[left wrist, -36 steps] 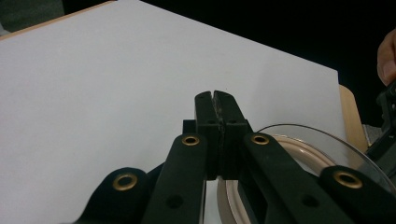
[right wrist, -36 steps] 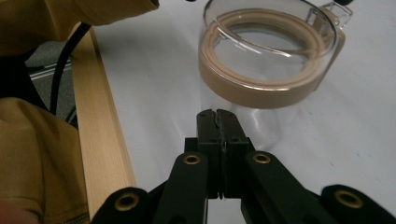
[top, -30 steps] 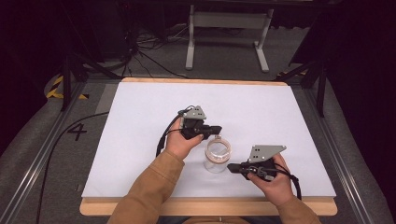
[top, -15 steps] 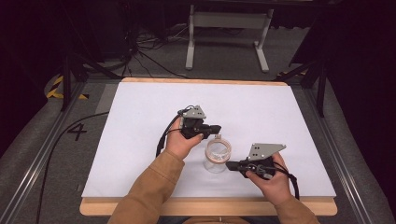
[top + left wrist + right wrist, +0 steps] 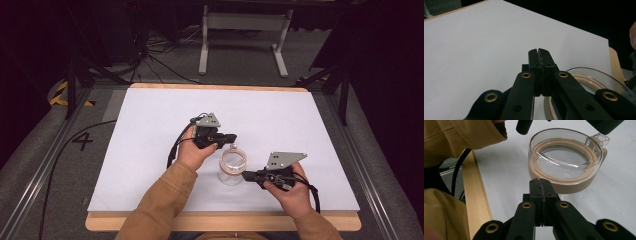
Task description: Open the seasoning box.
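Observation:
A clear round jar (image 5: 233,165) with a tan ring under its rim stands upright on the white table (image 5: 150,125), toward the front middle. In the right gripper view the jar (image 5: 566,157) carries a clear lid with a small tab (image 5: 600,138). My left gripper (image 5: 235,136) sits just behind the jar's far rim, jaws pressed together with nothing between them. In its own view the left gripper (image 5: 539,51) points past the jar's rim (image 5: 584,82). My right gripper (image 5: 245,175) lies at the jar's near right side, also shut and empty. Its tips (image 5: 540,181) stop just short of the jar wall.
The table's wooden front edge (image 5: 225,220) runs just beneath both tan sleeves. A grey metal stand (image 5: 242,30) and loose cables lie on the floor beyond the far edge. A painted 4 (image 5: 82,141) marks the grey floor at left.

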Demonstrator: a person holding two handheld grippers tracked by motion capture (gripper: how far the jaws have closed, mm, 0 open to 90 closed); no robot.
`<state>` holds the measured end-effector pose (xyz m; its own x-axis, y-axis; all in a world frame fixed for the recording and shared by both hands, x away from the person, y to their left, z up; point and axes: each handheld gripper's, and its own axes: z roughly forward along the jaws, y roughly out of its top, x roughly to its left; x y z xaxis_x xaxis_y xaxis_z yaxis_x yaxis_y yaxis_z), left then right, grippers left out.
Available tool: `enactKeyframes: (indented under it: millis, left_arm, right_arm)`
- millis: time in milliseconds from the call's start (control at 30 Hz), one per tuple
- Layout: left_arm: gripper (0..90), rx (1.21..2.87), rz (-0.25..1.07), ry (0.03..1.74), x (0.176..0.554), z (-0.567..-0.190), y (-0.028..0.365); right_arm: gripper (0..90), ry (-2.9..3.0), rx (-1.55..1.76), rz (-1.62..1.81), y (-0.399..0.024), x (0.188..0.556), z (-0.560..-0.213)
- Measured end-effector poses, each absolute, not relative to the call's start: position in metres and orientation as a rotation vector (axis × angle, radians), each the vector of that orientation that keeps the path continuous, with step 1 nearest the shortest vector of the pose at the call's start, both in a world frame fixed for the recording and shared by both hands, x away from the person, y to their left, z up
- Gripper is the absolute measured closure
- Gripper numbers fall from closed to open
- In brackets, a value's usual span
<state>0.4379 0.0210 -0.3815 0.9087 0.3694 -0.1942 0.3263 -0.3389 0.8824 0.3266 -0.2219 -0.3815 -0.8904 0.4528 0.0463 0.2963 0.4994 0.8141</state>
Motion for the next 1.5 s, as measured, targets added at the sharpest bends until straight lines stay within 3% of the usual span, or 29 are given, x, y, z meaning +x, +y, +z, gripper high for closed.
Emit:
enactKeyframes:
  millis: [833, 1500]
  left_arm:
    - [89.9, 1.954, 0.047, 0.525, 0.437, -0.383, 0.023]
    - [80.1, 1.949, 0.048, 0.594, 0.405, -0.358, 0.070]
  right_arm:
    - [90.0, 2.476, 0.694, 1.478, -0.218, 0.340, -0.373]
    - [90.0, 2.455, 0.609, 1.509, -0.220, 0.350, -0.359]
